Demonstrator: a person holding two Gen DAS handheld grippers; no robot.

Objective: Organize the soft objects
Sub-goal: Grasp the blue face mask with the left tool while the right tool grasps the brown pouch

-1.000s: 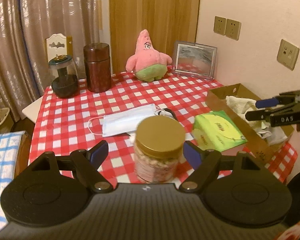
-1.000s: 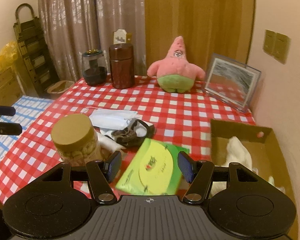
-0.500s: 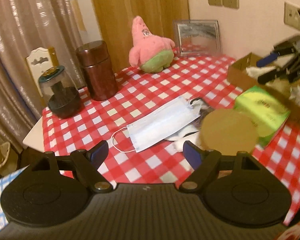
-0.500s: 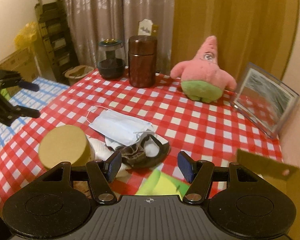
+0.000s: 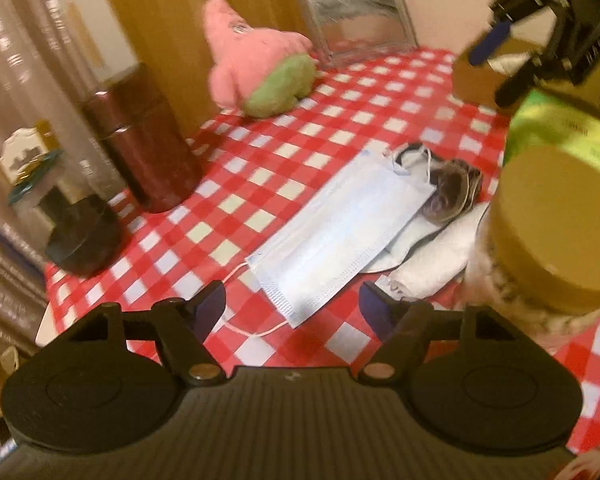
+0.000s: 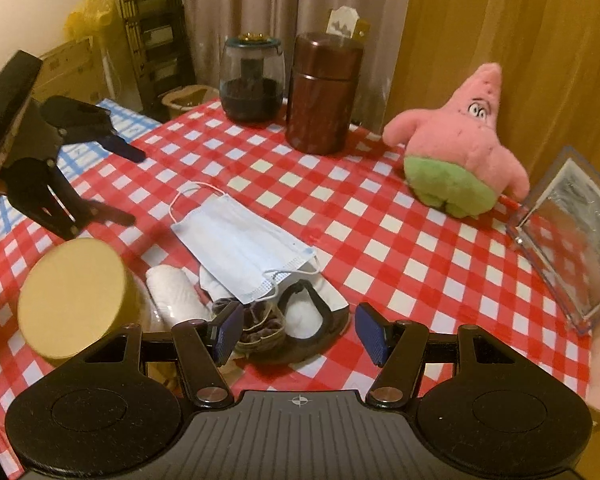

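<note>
A light blue face mask [image 5: 340, 236] [image 6: 244, 248] lies on the red checked tablecloth [image 5: 284, 148], over a white cloth [image 5: 432, 256] [image 6: 172, 296] and a small brown soft item [image 5: 452, 196] [image 6: 260, 324]. A pink and green star plush [image 5: 260, 64] [image 6: 460, 152] sits at the back. My left gripper [image 5: 292, 304] is open and empty, just short of the mask's near end. My right gripper [image 6: 296, 332] is open and empty, above the brown item and the mask's other end.
A gold-lidded jar [image 5: 548, 240] [image 6: 72, 296] stands beside the pile. A brown canister [image 5: 148, 140] [image 6: 324, 92] and a dark glass jar [image 5: 60, 216] [image 6: 252, 76] stand at the back. A picture frame [image 6: 572, 236], a green pack [image 5: 560, 132] and a cardboard box [image 5: 472, 76] lie to the right.
Both grippers have moved in toward the mask pile. The left one swung left past the jar. The right one went forward over the green pack, which has left its view.
</note>
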